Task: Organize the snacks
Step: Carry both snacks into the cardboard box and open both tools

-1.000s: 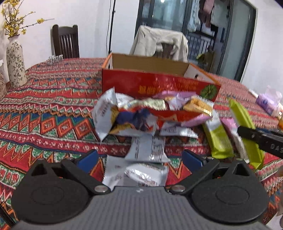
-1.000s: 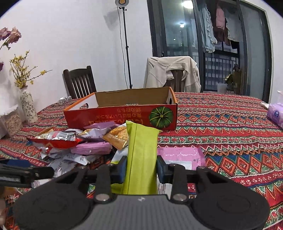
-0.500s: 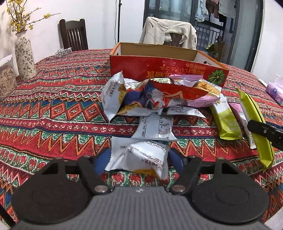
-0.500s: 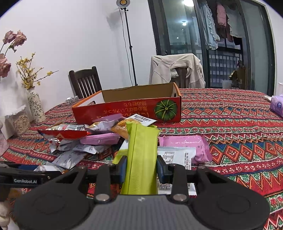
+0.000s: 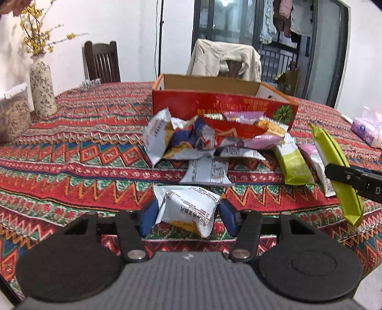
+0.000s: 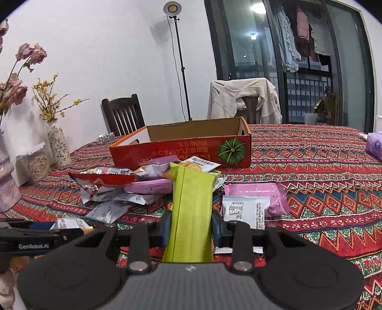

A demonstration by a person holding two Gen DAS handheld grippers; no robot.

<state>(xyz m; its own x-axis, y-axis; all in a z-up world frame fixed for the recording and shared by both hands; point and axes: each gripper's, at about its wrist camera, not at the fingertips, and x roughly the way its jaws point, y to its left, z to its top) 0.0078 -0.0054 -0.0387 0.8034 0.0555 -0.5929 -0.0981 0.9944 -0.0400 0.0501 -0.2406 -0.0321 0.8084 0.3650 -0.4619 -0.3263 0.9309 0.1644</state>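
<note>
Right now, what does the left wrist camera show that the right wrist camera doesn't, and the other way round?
Only the left view shows the left gripper shut on a white packet, and a second green bar lying flat on the tablecloth. Only the right view shows the lamp, the pink flowers and the right gripper from behind, shut on its green bar. Both show the red box, the snack pile, the vase and the draped chair.
</note>
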